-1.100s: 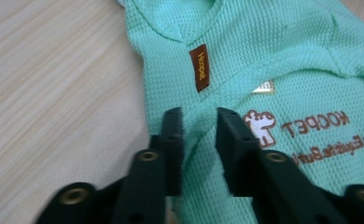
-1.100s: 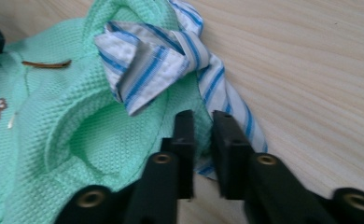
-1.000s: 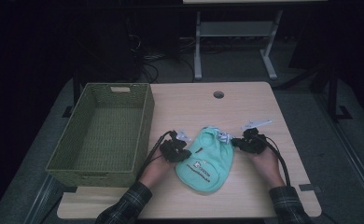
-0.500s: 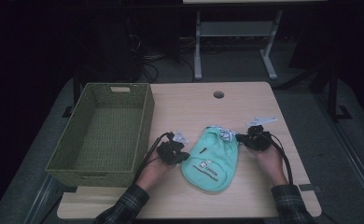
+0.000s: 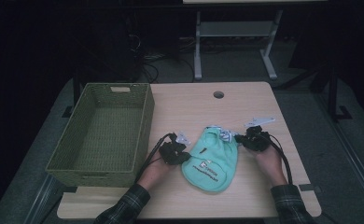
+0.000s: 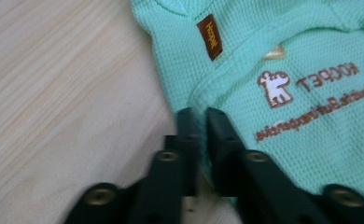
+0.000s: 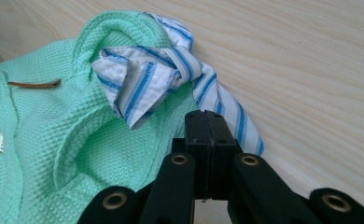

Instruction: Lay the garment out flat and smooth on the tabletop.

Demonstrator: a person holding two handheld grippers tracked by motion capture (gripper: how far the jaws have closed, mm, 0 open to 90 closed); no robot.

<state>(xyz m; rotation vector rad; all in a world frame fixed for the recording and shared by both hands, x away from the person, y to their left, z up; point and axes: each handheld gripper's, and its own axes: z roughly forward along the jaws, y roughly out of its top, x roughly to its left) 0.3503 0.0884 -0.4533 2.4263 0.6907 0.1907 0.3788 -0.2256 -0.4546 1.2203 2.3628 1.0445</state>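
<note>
High view: my left tongs (image 5: 182,154) pinch mint waffle-knit pet garment (image 5: 211,161) at its left hem; right tongs (image 5: 242,139) clamped shut at striped collar (image 7: 147,81), garment lengthwise between them.

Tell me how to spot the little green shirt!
Find the wooden table with the green woven basket on its left. Right of the basket lies the mint green pet shirt. It alone has brown writing, a little dog picture and a blue-striped collar.
</note>
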